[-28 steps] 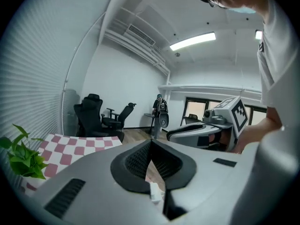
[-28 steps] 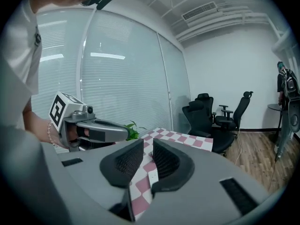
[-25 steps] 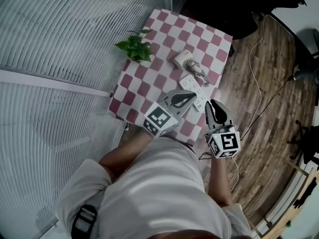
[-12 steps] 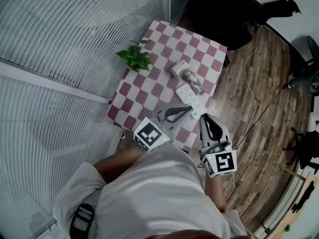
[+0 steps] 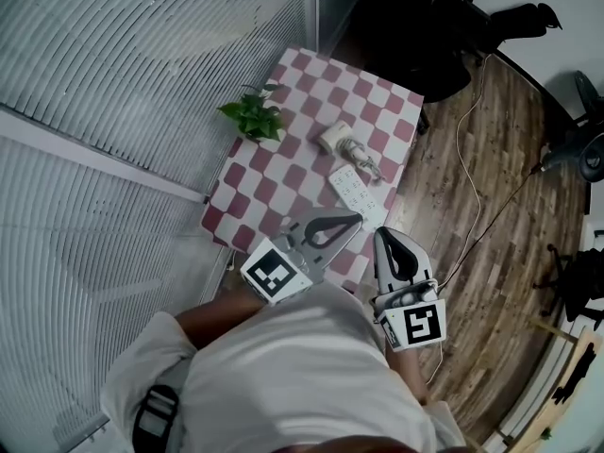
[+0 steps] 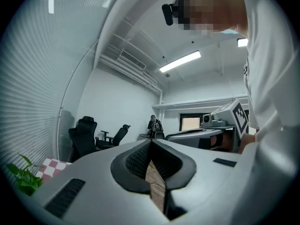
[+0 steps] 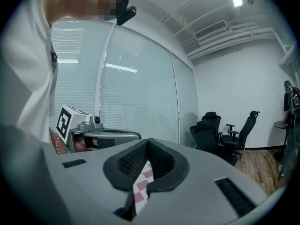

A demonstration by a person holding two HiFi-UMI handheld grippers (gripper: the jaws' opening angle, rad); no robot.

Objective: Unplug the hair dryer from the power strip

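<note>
The left gripper and right gripper both hold their jaws pressed together on nothing, side by side over the near edge of the red-and-white checked worktop. The cream hair dryer lies mid-worktop, just beside the white power strip.

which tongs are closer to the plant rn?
Left. In the head view the left tongs are below and right of the plant; the right tongs are farther right and lower still.

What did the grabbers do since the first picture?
Both pulled back from the red-and-white checkered table toward the person: the left gripper and the right gripper, whose jaws closed on nothing. The white hair dryer, white power strip and green potted plant stayed put.
</note>
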